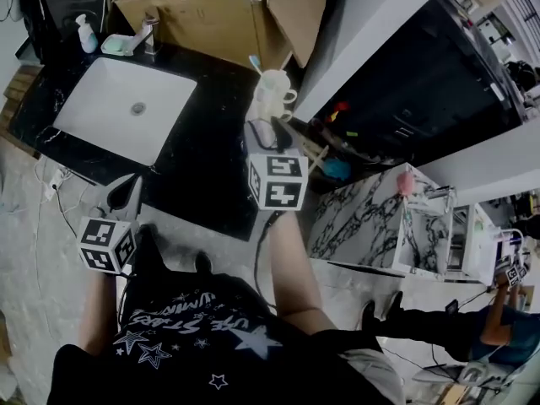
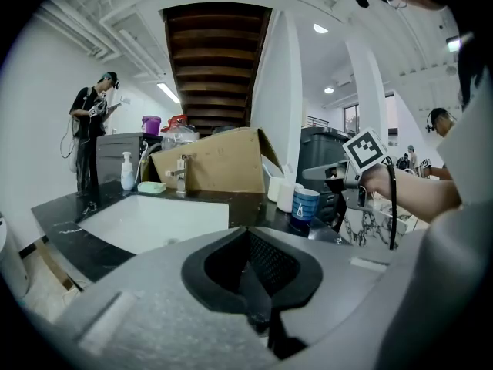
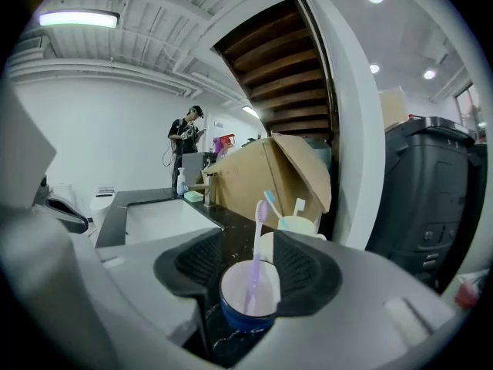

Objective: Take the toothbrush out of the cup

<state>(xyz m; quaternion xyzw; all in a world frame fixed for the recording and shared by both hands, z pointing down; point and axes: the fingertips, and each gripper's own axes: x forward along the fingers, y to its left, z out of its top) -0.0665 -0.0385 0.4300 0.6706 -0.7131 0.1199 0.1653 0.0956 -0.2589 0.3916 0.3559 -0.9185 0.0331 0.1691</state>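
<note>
Right gripper (image 3: pixel 248 241) reaches along the black surface (image 1: pixel 211 171) with its jaws parted wide, one to each side of the blue cup (image 3: pixel 246 321). I see no pad pressing on the cup, so I judge the gripper released and only bracketing it. Left gripper (image 2: pixel 248 233) hangs at the lower left of the head view, clenched on nothing, probably kept clear until wanted.

The white sink (image 1: pixel 126 108) fills the upper left of the head view, with a cardboard box (image 1: pixel 202 19) behind it along the top edge. A cream mug (image 3: pixel 296 224) holding two more brushes stands just behind the blue cup, toward the upper right of the right gripper view.

The blue cup sits low and centre in that view, upright on the surface with its mouth open upward, which should let the brush lift straight out. The purple toothbrush (image 3: pixel 255 257) stands inside it. Its long axis is near vertical, with the bristle head up and leaning slightly right and the foot down inside the cup.
</note>
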